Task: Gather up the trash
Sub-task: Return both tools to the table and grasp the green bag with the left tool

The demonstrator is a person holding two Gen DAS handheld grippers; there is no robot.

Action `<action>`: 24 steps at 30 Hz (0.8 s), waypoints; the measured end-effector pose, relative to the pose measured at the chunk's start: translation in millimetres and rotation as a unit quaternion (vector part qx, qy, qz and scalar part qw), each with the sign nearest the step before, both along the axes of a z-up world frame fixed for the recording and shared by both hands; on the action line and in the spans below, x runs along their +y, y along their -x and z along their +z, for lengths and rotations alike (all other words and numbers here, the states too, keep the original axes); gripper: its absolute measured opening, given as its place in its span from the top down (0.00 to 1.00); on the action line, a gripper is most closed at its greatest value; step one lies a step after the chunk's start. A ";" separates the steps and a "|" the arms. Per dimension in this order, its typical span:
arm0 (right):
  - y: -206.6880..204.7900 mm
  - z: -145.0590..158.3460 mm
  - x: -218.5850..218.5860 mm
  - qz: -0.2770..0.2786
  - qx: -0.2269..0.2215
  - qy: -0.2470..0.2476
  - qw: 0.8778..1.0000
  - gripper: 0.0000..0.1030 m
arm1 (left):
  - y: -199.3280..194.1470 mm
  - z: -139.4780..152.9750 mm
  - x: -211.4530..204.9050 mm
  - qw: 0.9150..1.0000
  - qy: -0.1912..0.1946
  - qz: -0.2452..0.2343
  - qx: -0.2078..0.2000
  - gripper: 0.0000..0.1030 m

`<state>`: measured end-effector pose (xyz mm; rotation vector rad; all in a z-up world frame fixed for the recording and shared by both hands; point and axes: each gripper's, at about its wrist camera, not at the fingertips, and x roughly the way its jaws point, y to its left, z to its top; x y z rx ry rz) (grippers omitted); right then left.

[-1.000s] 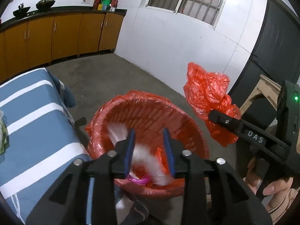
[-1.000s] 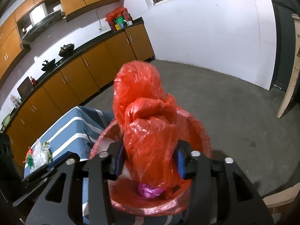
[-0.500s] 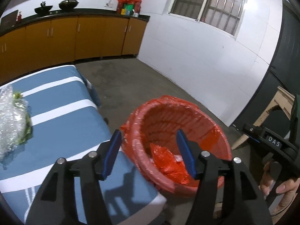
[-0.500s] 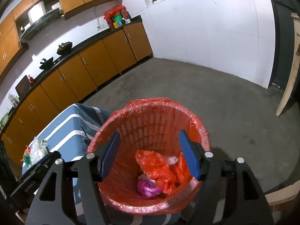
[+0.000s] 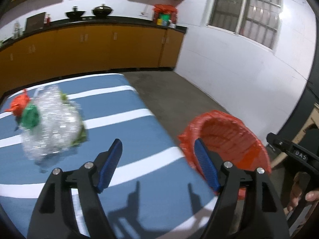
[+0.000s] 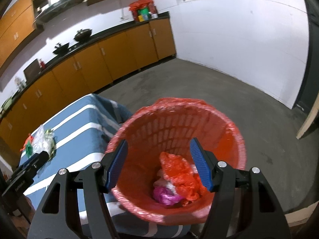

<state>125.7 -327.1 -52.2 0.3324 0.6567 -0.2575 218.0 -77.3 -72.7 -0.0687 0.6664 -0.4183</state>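
A red mesh bin (image 6: 179, 119) lined with red plastic stands on the floor beside the striped table. Inside it lie a crumpled red bag (image 6: 179, 171), a pink wad (image 6: 165, 196) and some white scraps. My right gripper (image 6: 158, 165) hangs open above the bin's mouth with nothing between its blue pads. Over the blue-and-white striped tablecloth (image 5: 123, 131), my left gripper (image 5: 159, 163) has its jaws still opening, empty. On the cloth to the left lies a clear crinkled plastic bag (image 5: 53, 123) with green and red scraps (image 5: 26, 109). The same bin (image 5: 225, 137) shows at the right.
Orange cabinets (image 5: 99, 49) with a black counter holding woks line the far wall. White walls and a barred window (image 5: 245, 10) stand at the right. Grey concrete floor (image 6: 199, 83) surrounds the bin. A wooden board (image 6: 309, 119) leans at the far right. A person's hand (image 5: 311, 197) grips the right tool.
The right gripper opened and dropped the red bag into the bin. The left gripper opened, let its white trash fall in, and swung left over the striped table toward the clear bag.
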 end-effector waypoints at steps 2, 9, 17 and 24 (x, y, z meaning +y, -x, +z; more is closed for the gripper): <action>-4.2 0.1 9.0 0.013 0.001 0.001 1.000 0.37 | 0.6 0.8 15.5 1.000 -0.003 0.020 -0.005 0.28; -23.4 0.7 55.2 0.070 0.004 0.022 0.997 0.37 | 6.8 5.5 76.0 0.993 -0.016 0.110 -0.034 0.27; -51.0 -4.5 94.6 0.112 0.007 0.015 0.994 0.37 | -26.3 7.8 124.0 0.975 -0.040 0.213 -0.046 0.25; -87.8 -16.5 138.6 0.159 0.015 0.010 0.987 0.37 | -66.1 -3.4 127.1 0.966 -0.081 0.246 -0.026 0.24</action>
